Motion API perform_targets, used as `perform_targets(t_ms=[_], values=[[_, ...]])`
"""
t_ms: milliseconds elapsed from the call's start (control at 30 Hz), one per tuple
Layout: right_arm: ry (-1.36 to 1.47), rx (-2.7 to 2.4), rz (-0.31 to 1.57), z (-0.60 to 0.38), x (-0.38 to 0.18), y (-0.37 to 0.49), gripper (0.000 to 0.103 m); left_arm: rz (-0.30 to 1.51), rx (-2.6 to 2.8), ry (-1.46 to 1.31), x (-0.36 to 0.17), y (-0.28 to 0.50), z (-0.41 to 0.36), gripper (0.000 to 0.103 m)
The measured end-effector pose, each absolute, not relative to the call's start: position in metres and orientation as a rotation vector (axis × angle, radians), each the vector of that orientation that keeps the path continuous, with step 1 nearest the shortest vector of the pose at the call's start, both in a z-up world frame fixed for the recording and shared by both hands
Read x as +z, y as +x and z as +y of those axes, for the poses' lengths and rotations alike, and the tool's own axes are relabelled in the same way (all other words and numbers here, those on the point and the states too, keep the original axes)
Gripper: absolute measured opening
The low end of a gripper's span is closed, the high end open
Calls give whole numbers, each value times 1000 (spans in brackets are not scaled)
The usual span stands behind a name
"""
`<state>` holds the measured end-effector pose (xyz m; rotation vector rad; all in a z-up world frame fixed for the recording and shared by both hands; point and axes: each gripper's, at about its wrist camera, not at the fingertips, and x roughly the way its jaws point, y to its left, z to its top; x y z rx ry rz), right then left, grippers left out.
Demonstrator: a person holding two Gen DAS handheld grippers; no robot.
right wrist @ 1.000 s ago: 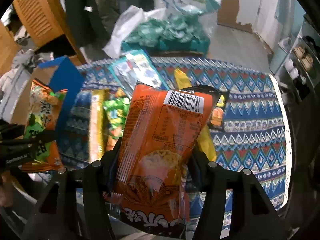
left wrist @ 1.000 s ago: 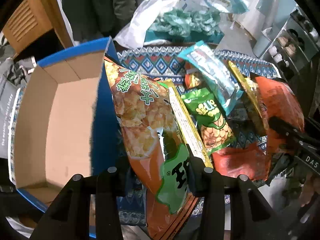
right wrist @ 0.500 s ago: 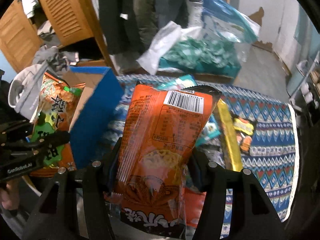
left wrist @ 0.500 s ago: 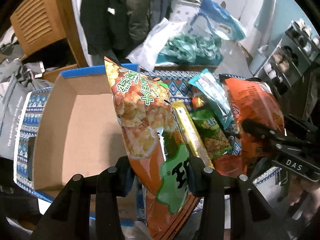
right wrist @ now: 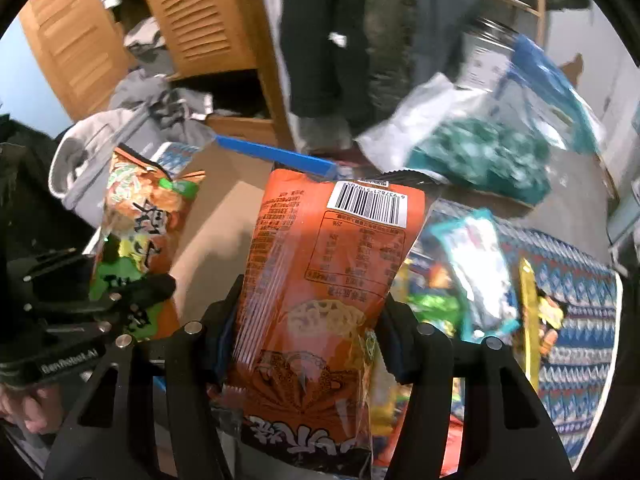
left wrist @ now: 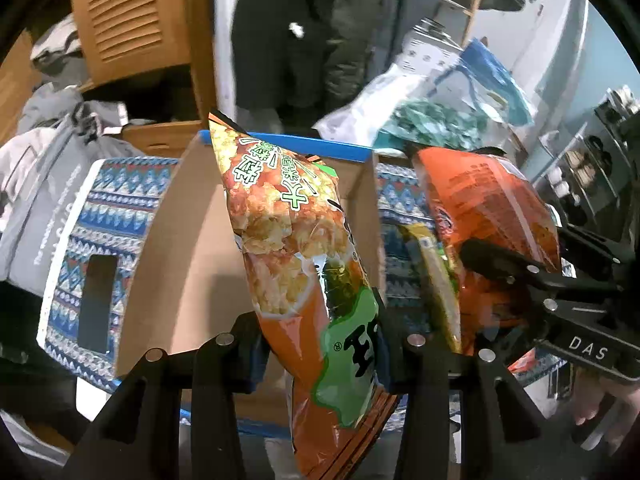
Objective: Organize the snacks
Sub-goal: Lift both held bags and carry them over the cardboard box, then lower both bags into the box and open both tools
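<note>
My left gripper (left wrist: 320, 344) is shut on an orange-and-green snack bag (left wrist: 292, 236) and holds it upright over the open cardboard box (left wrist: 188, 264) with blue edges. My right gripper (right wrist: 308, 332) is shut on an orange snack bag with a barcode (right wrist: 328, 276), held upright beside the box's right wall (right wrist: 216, 240). Each gripper shows in the other's view: the right one (left wrist: 520, 276) with its orange bag (left wrist: 480, 208), the left one (right wrist: 132, 292) with its bag (right wrist: 136, 232).
Several loose snack packs (right wrist: 476, 276) lie on the blue patterned tablecloth (right wrist: 576, 312) to the right of the box. A long yellow pack (right wrist: 528, 312) lies among them. Plastic bags (right wrist: 480, 148), a wooden cabinet (right wrist: 192, 28) and a standing person (left wrist: 288, 32) are behind the table.
Both grippers have risen and swung left with their bags. The left bag now hangs over the box's opening, and the right bag has come up next to the box.
</note>
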<state>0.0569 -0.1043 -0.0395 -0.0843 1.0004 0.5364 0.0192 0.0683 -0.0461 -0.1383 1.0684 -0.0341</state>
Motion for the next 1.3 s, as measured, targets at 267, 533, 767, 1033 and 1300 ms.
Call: perform_targets(t_ms=[267, 533, 767, 1033, 1300], values=[[-136, 609, 1013, -41, -44, 60, 57, 1072, 33, -176, -58, 16, 110, 43], [-175, 635, 1046, -5, -60, 64, 58, 1112, 74, -200, -77, 18, 134, 43], [-200, 642, 1071, 15, -72, 69, 58, 1134, 120, -200, -86, 19, 145, 44], [-195, 636, 1116, 21, -84, 73, 60, 1173, 178, -181, -93, 22, 148, 50], [-171, 598, 1103, 8, -80, 78, 81, 1148, 202, -192, -85, 19, 149, 69]])
